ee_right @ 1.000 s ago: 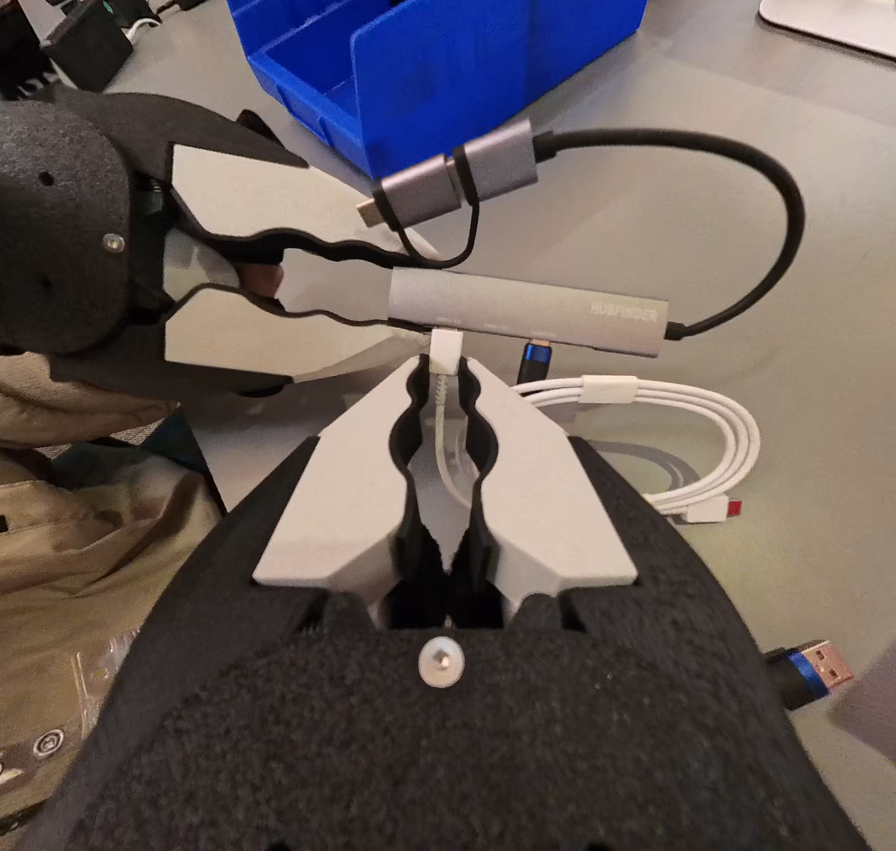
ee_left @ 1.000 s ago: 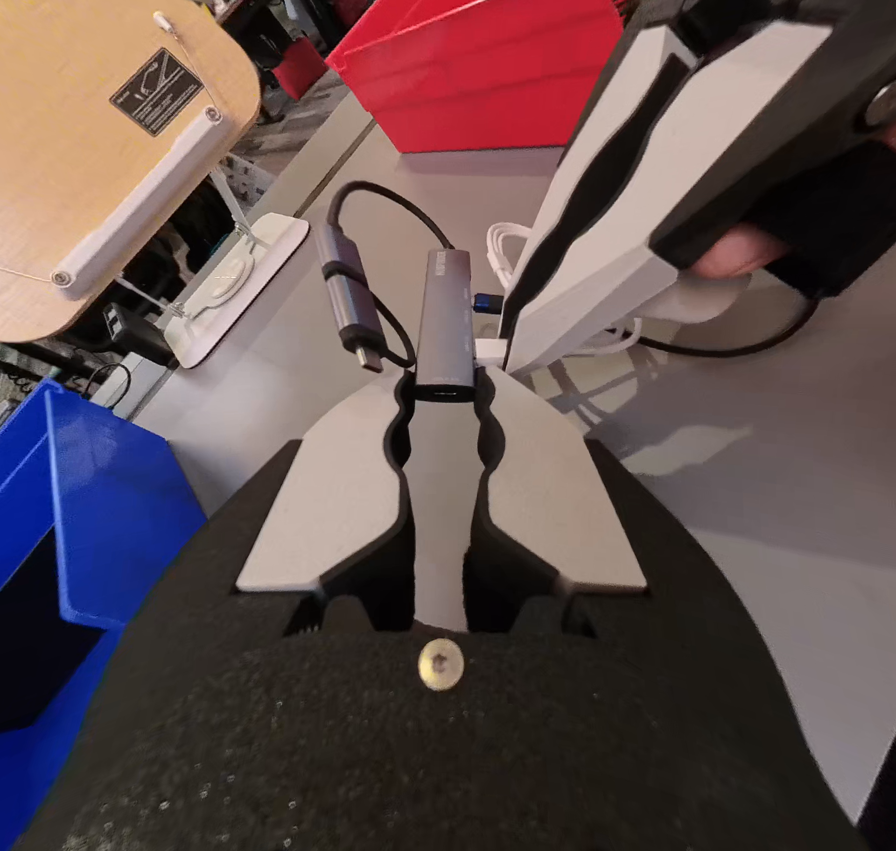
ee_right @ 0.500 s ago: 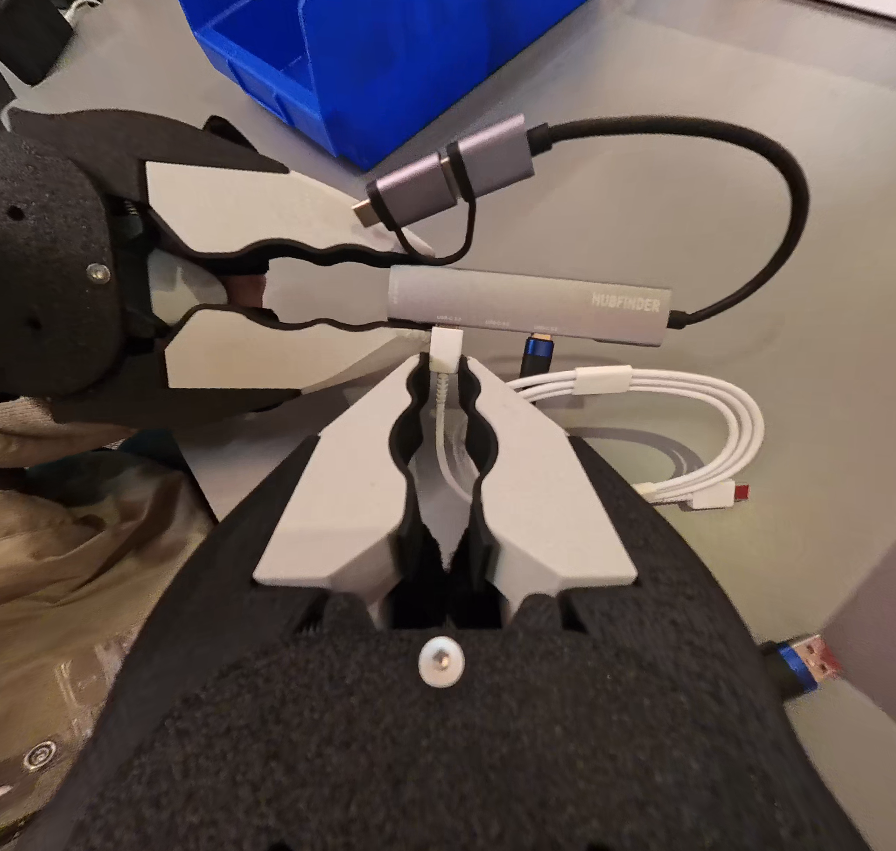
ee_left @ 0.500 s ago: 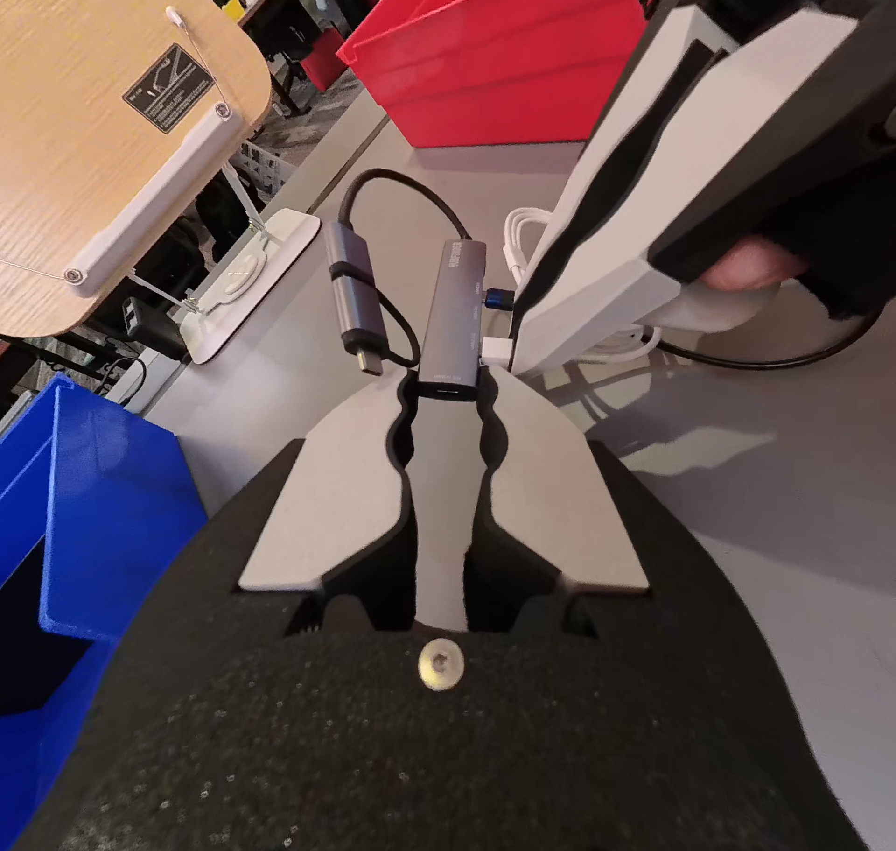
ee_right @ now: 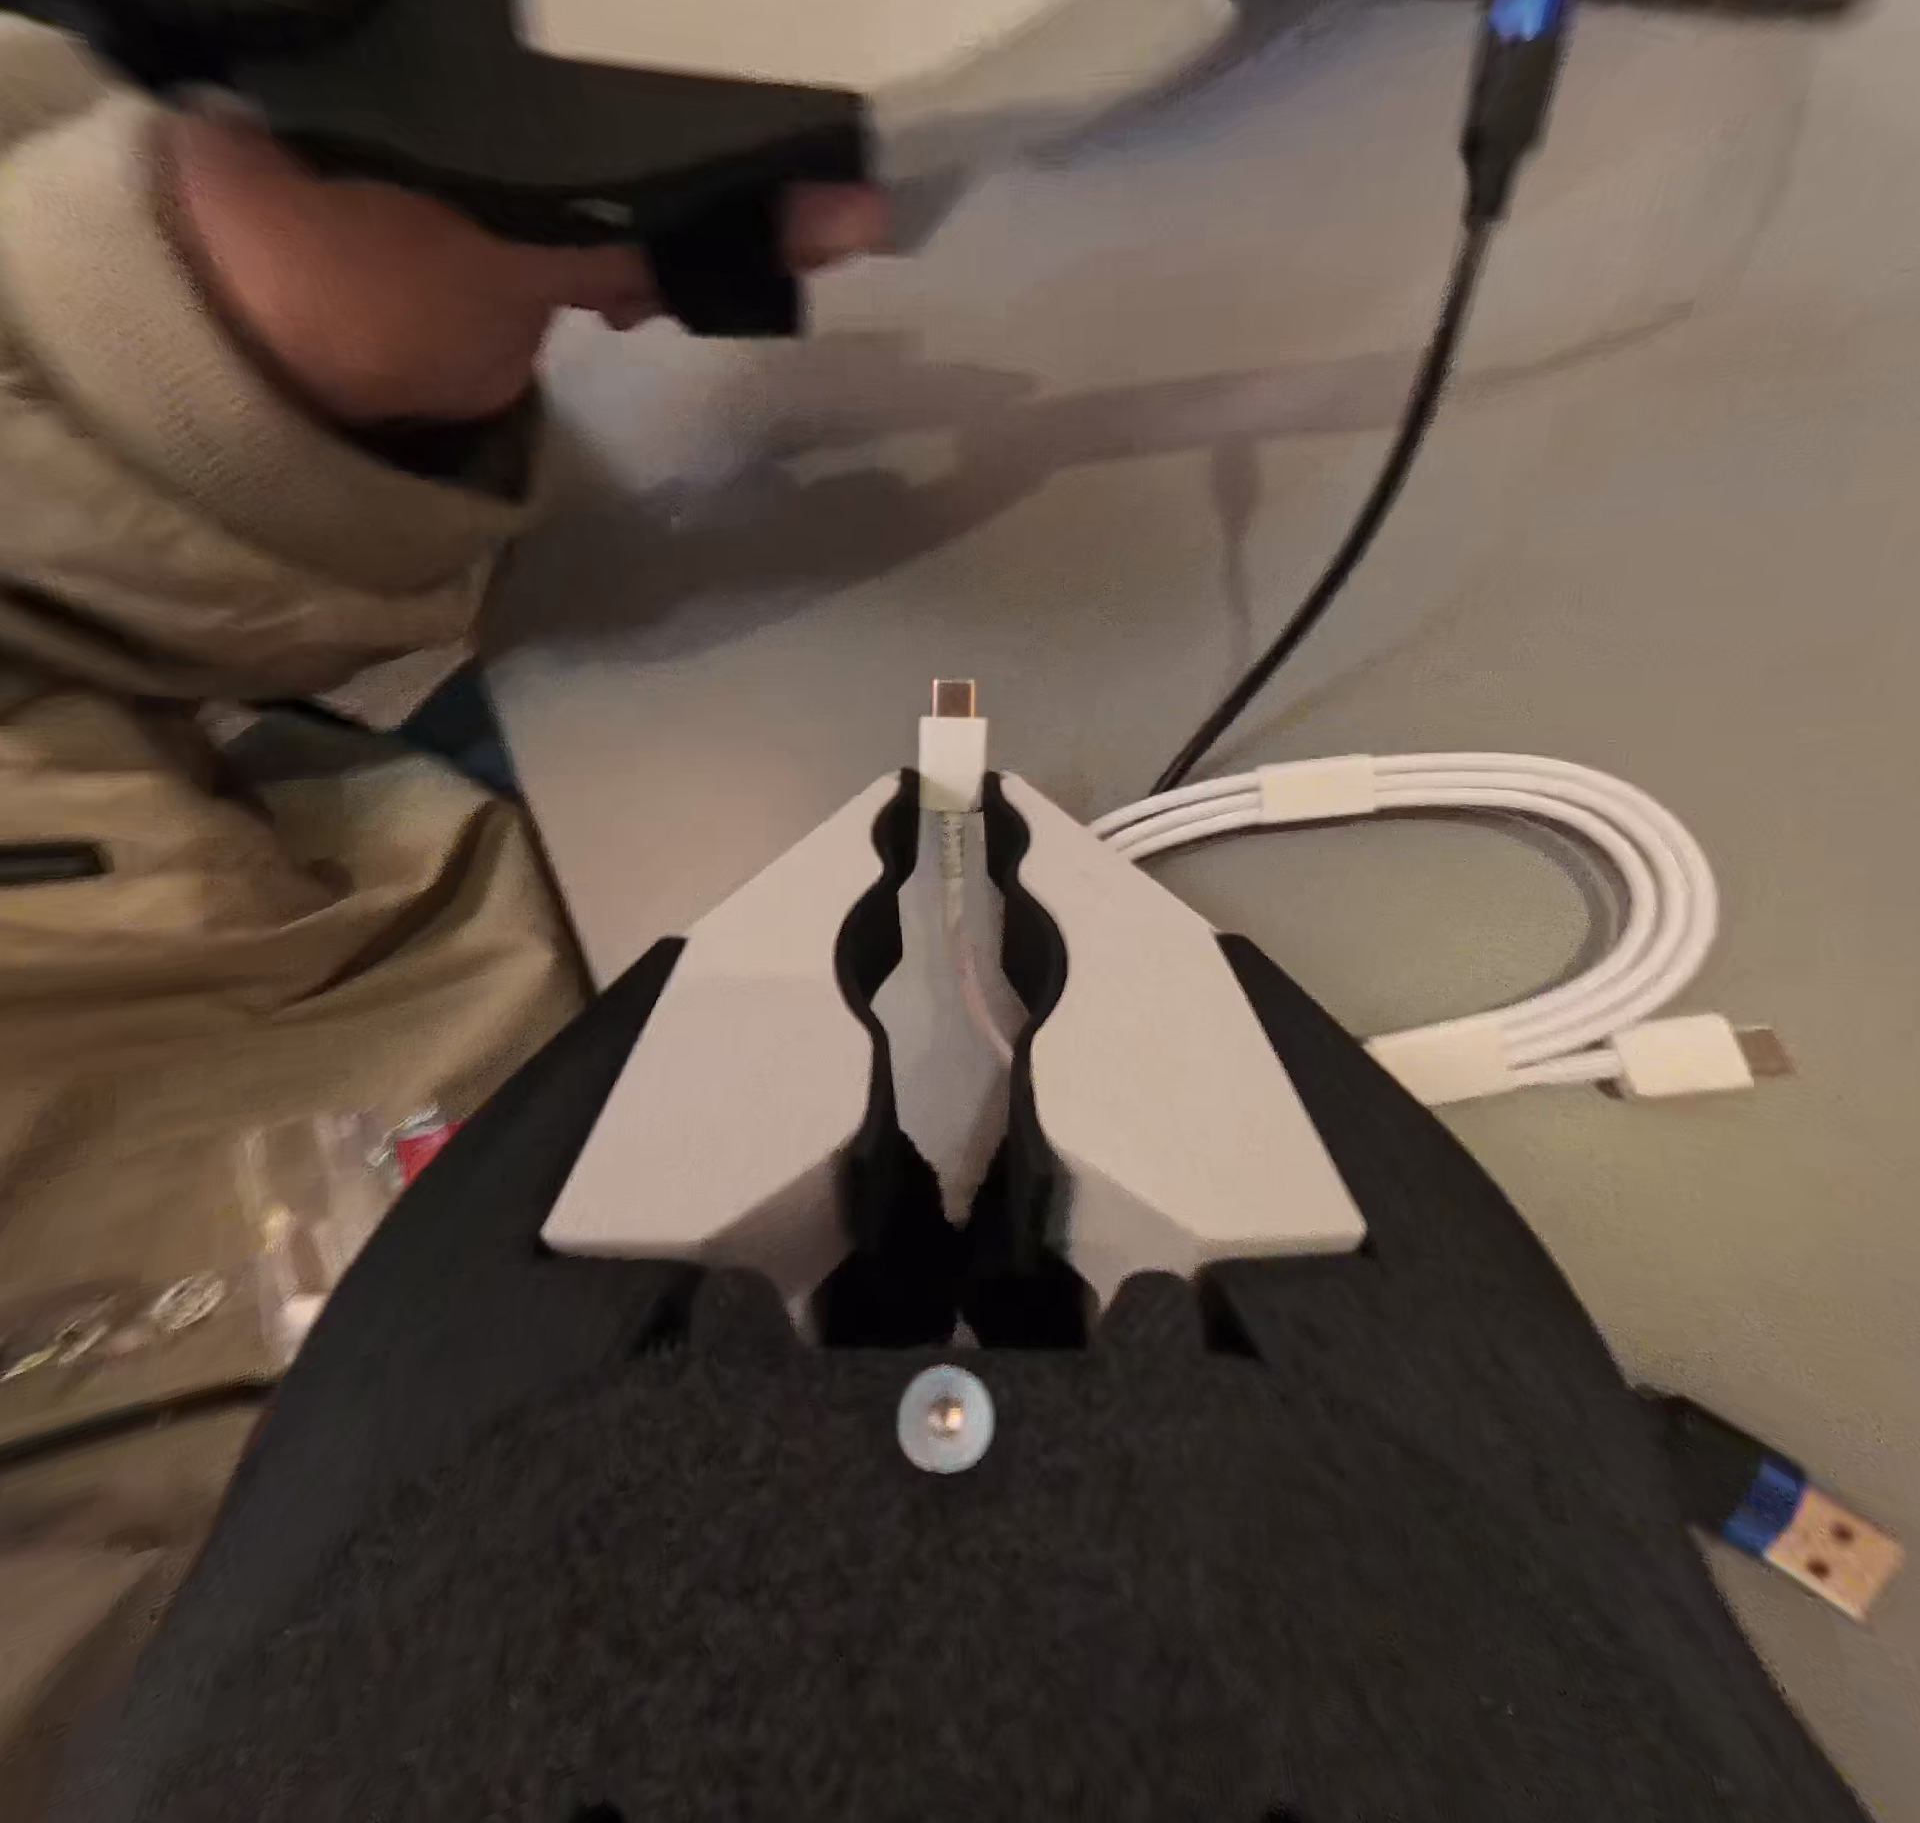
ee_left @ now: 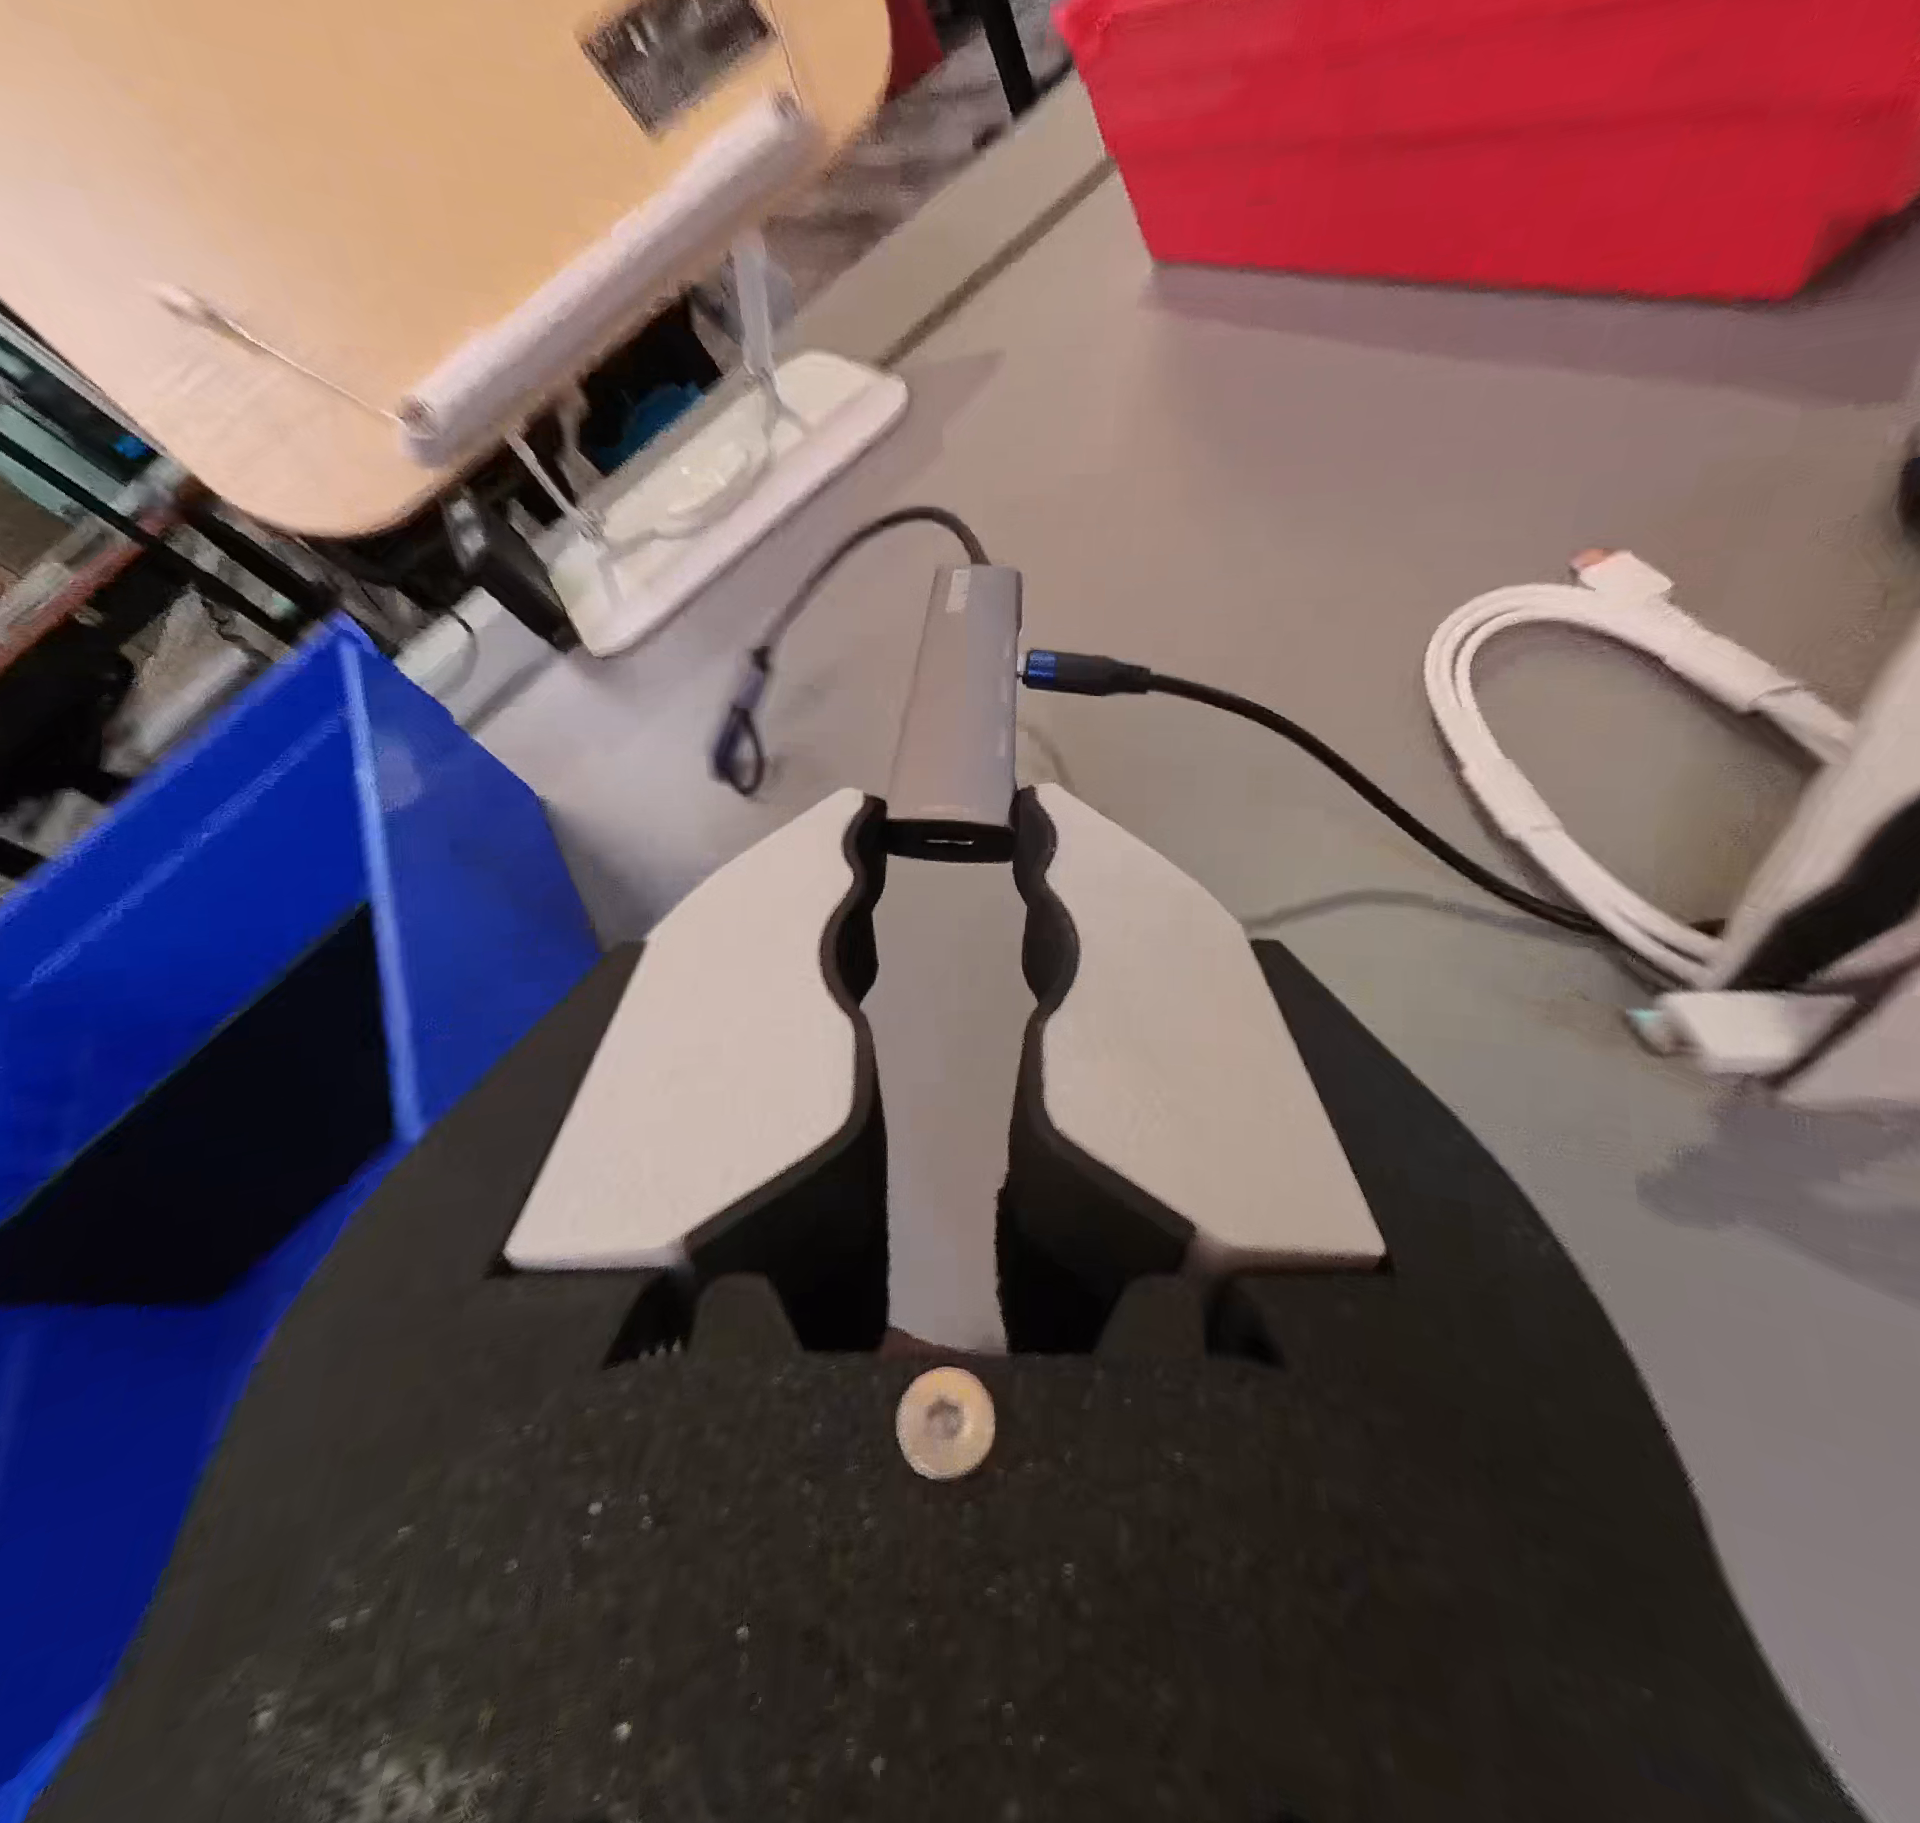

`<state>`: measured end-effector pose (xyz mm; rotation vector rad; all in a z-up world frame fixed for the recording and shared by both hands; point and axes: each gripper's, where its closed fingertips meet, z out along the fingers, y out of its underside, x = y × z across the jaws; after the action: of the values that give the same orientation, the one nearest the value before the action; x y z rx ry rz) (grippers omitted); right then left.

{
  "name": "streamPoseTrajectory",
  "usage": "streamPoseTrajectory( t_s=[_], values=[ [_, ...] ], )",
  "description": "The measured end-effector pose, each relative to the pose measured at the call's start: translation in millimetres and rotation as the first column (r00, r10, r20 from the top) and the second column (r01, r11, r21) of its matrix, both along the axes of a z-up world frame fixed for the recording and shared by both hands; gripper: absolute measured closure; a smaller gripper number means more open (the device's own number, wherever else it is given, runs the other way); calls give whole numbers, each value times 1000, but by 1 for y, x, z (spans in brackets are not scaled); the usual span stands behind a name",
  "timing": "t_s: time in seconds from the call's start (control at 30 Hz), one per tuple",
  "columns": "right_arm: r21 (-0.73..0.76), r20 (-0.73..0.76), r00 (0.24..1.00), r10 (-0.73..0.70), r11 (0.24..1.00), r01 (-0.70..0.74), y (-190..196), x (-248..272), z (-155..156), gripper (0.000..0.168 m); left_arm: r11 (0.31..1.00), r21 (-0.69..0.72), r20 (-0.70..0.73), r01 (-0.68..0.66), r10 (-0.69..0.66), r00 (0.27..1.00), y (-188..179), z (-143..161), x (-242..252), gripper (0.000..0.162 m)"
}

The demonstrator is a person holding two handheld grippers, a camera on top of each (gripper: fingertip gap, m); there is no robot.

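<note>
My left gripper is shut on the near end of a grey USB hub, held above the grey table. A black cable with a blue plug sits in the hub's right side. The hub's own black lead hangs off its far end. My right gripper is shut on a white cable plug, whose metal tip points forward, free of the hub. The coiled white cable lies on the table to its right. The right gripper also shows at the right edge of the left wrist view.
A blue bin stands at the left and a red bin at the back. A wooden board on a white stand rises at the back left. A loose blue USB plug lies near the right gripper. A person's hand and beige sleeve are at the left. The tips of one gripper are about 12 cm away from the tips of the other.
The white plug has come out of the hub. The two grippers have moved apart: the hub went up and away with the left gripper, the right gripper drew back with the plug.
</note>
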<state>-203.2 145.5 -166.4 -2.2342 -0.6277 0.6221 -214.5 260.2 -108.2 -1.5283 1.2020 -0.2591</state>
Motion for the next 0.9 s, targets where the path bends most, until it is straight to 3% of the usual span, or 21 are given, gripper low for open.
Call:
streamPoseTrajectory(
  t_s=[0.07, 0.17, 0.27, 0.37, 0.43, 0.5, 0.67, 0.73, 0.83, 0.9],
  values=[
    [-34, -57, 995, 86, 996, -88, -14, -7, 5, 157, 997, -77, -53, -9, 5, 999, 0, -23, -4, 138],
    [-3, -69, 994, 90, 996, -90, -16, 4, 8, 157, 998, -67, -100, -15, 9, 995, 3, -33, -11, 138],
    [71, -115, 988, 99, 993, -91, -16, 18, 23, 135, 997, -81, -81, -8, 1, 997, 5, -29, -14, 138],
    [120, -183, 982, -44, 991, 66, 2, 53, 39, 133, 996, -89, -87, -1, -6, 996, 6, -32, -17, 138],
    [90, -129, 960, -247, 962, 259, 21, 86, 26, 133, 995, -98, -90, 3, -11, 996, 7, -34, -17, 138],
    [67, -70, 937, -342, 936, 346, 29, 94, 11, 133, 994, -109, -84, 3, -13, 996, 8, -35, -16, 138],
    [56, 189, 903, -386, 922, 382, 35, 89, -24, 136, 993, -115, -76, 7, -16, 997, 7, -35, -15, 138],
    [82, 219, 881, -420, 907, 412, 39, 94, -27, 152, 993, -120, -73, 13, -22, 997, 7, -35, -15, 138],
    [72, 214, 906, -366, 931, 359, 37, 87, -25, 155, 992, -127, -74, 14, -24, 997, 6, -36, -15, 138],
    [154, 172, 919, -355, 931, 331, 41, 84, -6, 157, 991, -132, -75, 13, -23, 997, 7, -36, -16, 138]
  ],
)
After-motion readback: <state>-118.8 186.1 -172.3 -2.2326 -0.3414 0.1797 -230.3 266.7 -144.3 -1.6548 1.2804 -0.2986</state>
